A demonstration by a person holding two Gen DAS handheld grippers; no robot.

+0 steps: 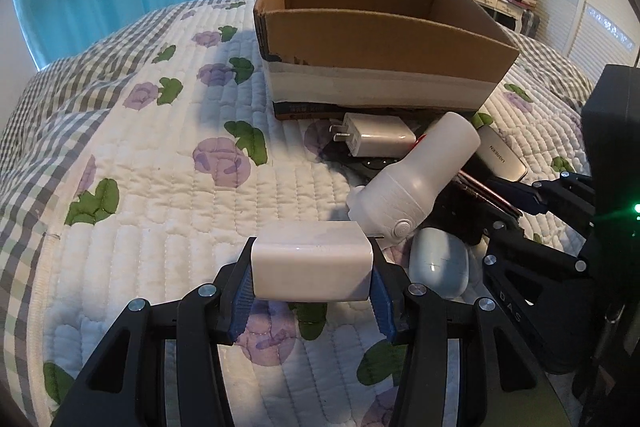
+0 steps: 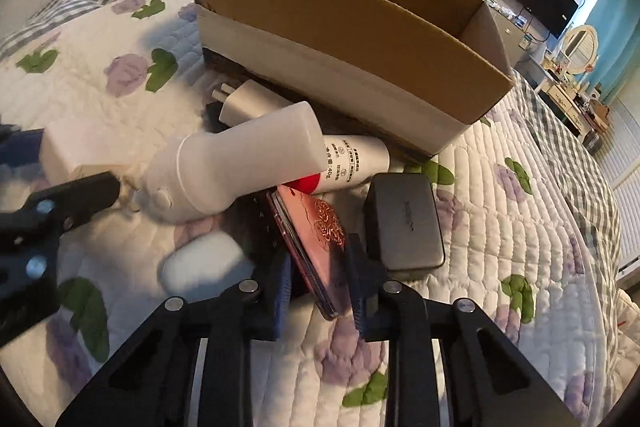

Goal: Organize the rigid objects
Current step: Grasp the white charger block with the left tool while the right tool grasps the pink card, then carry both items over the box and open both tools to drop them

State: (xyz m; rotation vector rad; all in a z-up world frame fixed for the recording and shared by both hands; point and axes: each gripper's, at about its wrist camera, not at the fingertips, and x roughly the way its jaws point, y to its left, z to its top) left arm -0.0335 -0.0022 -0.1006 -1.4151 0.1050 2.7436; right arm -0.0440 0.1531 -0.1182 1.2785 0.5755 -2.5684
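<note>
Big quilted bed [image 1: 168, 187] fills the scene, and the open cardboard box [image 1: 384, 39] sits at its far side, nothing visible inside. Just near of the box lies the pile: a white bottle-shaped device [image 1: 416, 179] tilted across the heap, a white plug charger [image 1: 376, 137] touching the box's foot, a grey UGREEN block [image 2: 404, 223] on the right. Left gripper [image 1: 312, 275] has its fingers clamped on a white adapter [image 1: 312, 263], near-left of the pile. Right gripper [image 2: 320, 287] has its fingers narrowed around a pink compact [image 2: 316, 235], still lying in the pile.
</note>
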